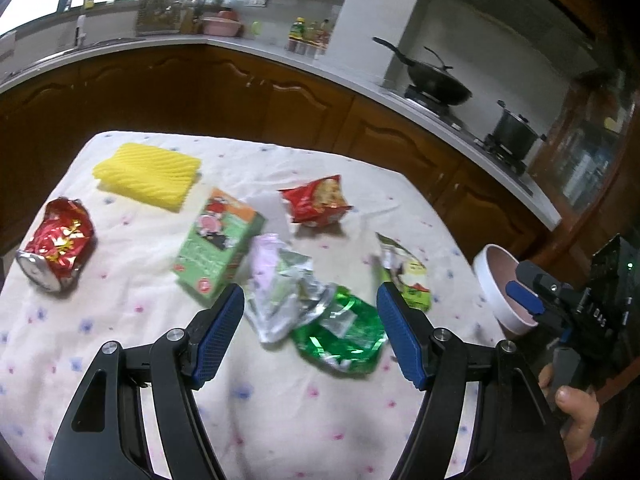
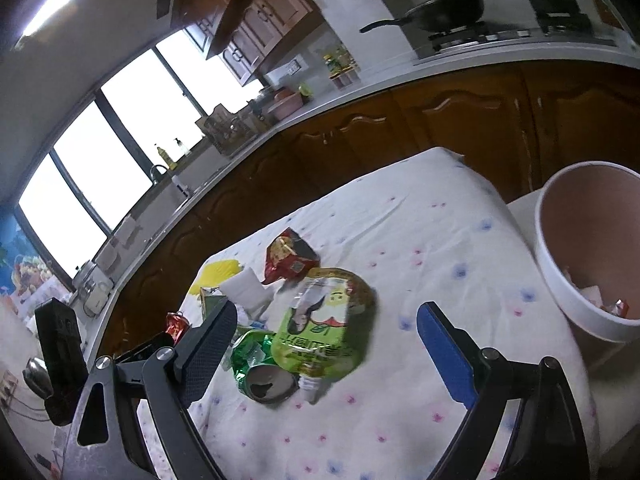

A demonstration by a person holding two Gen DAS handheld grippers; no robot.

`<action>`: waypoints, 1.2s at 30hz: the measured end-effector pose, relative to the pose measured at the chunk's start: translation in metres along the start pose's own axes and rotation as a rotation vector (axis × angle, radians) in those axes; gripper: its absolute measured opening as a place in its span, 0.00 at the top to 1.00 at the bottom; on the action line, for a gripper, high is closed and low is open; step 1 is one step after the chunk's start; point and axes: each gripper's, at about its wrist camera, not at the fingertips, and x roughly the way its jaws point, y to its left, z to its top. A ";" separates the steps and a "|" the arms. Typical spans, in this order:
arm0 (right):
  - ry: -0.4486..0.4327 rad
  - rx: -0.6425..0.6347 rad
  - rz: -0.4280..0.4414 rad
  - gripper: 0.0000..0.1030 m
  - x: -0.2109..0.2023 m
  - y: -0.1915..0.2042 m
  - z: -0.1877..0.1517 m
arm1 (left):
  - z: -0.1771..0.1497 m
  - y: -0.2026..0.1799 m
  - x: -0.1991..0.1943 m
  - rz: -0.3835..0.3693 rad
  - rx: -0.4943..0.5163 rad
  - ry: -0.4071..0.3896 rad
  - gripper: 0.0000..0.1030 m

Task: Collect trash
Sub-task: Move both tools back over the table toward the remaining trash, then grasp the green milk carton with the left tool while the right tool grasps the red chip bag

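Trash lies on a floral tablecloth. My left gripper is open and empty, just above a silver-lilac wrapper and a crushed green can. Further off lie a green carton, a red snack bag, a crushed red can, a yellow foam net and a green drink pouch. My right gripper is open and empty over the green pouch and the green can. A white bin with scraps inside stands to its right, also seen in the left wrist view.
The table edge drops off toward brown kitchen cabinets. A counter behind holds a wok, a pot and bottles. The right gripper body and the hand holding it sit at the table's right side.
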 end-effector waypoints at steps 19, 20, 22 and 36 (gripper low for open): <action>0.083 -0.127 0.058 0.10 0.072 0.050 0.017 | 0.024 0.052 0.031 0.102 0.027 0.056 0.32; 0.088 -0.129 0.059 0.11 0.076 0.050 0.019 | 0.026 0.054 0.036 0.100 0.038 0.069 0.32; 0.095 -0.135 0.061 0.11 0.086 0.052 0.023 | 0.030 0.057 0.044 0.107 0.053 0.086 0.32; 0.251 -0.191 -0.009 0.26 0.192 0.063 0.049 | 0.032 0.078 0.099 0.034 0.064 0.192 0.32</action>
